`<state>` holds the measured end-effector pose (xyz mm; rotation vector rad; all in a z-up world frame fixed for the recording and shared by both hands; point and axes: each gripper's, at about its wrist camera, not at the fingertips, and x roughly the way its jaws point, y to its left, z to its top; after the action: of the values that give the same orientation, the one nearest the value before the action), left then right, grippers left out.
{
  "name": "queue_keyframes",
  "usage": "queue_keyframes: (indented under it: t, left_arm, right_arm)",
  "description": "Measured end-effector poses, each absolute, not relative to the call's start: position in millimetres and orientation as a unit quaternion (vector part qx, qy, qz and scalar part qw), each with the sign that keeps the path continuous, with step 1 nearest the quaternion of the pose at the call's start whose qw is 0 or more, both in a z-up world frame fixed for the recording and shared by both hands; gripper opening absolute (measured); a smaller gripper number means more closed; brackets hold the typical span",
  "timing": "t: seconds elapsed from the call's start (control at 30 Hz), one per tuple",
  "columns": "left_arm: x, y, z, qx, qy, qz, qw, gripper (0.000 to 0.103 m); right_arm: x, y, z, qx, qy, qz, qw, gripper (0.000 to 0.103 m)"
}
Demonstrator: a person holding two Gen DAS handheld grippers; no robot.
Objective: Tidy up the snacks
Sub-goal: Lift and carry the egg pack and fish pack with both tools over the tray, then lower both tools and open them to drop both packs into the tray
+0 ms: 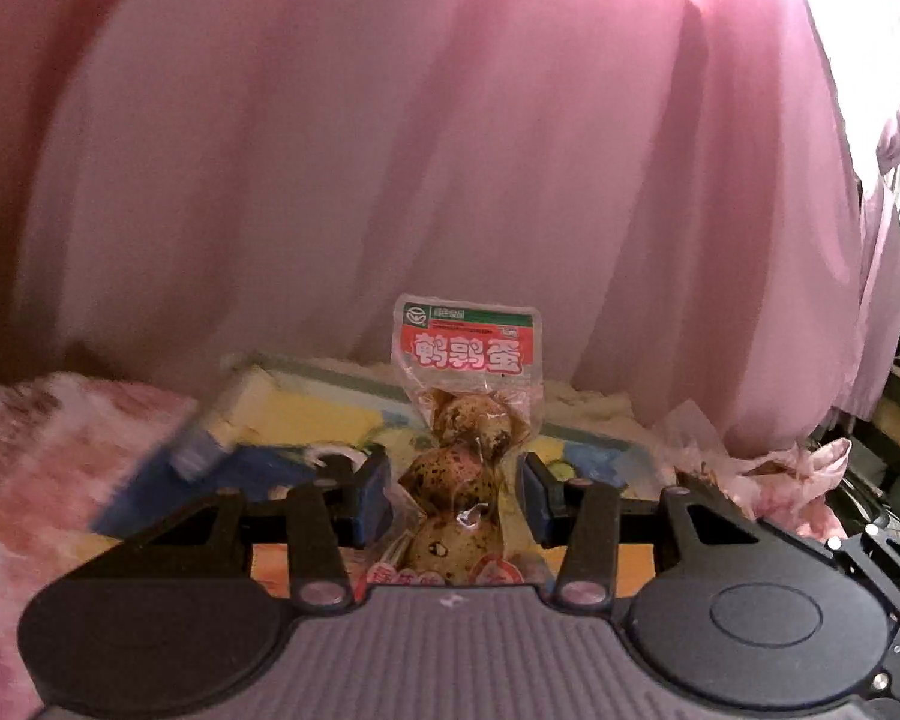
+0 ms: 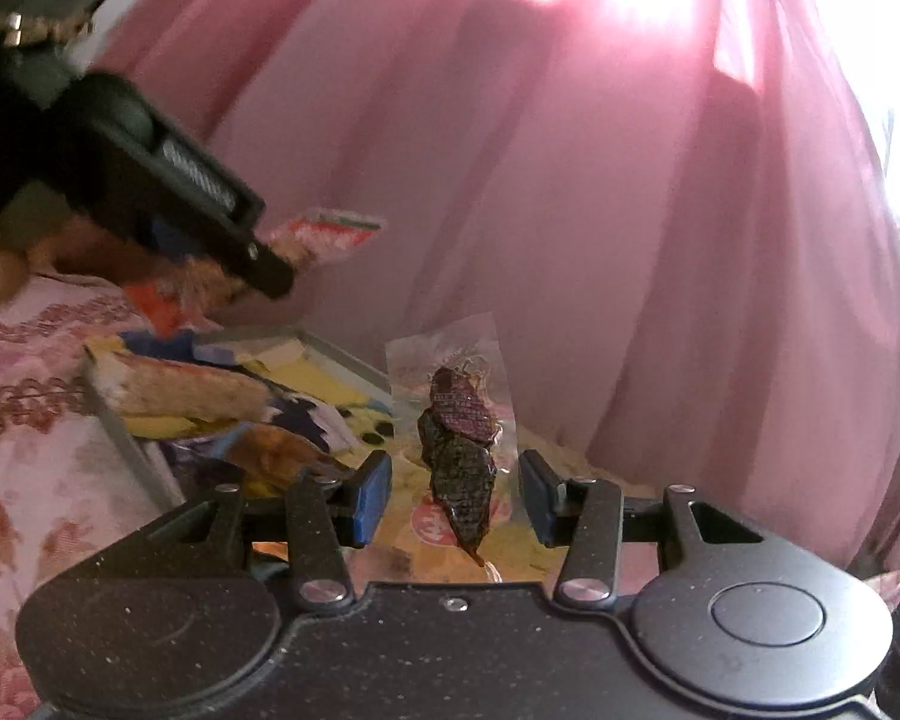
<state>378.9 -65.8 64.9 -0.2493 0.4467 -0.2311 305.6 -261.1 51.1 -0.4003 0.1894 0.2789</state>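
In the left wrist view my left gripper (image 1: 456, 495) is shut on a clear packet of spotted quail eggs (image 1: 465, 420) with a red and green label, held upright above a tray of snacks (image 1: 330, 414). In the right wrist view my right gripper (image 2: 456, 492) is shut on a clear packet with a dark meat snack (image 2: 459, 456), held upright over the same tray (image 2: 336, 360). The left gripper (image 2: 270, 270) shows blurred at upper left there, with the quail egg packet (image 2: 330, 234) sticking out of it.
The tray holds several yellow, blue and orange snack packets (image 2: 210, 396) and lies on a pink floral bedspread (image 2: 30, 450). A pink curtain (image 1: 450, 150) hangs right behind it. Crumpled pink plastic bags (image 1: 780, 474) lie to the right.
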Motion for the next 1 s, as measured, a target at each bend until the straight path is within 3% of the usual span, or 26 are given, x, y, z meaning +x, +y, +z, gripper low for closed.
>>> queue_keyframes:
  t: [0.4, 1.0]
  left_arm:
    - [400.5, -95.0, 23.7, -0.106, 0.253, -0.122, 0.954, 0.050]
    - [401.0, -92.6, 20.4, -0.104, 0.251, -0.124, 0.954, 0.053]
  right_arm:
    - [346.4, -275.8, 36.1, -0.142, 0.180, 0.124, 0.966, 0.049]
    - [352.1, -266.5, 26.0, -0.144, 0.209, 0.132, 0.958, 0.049]
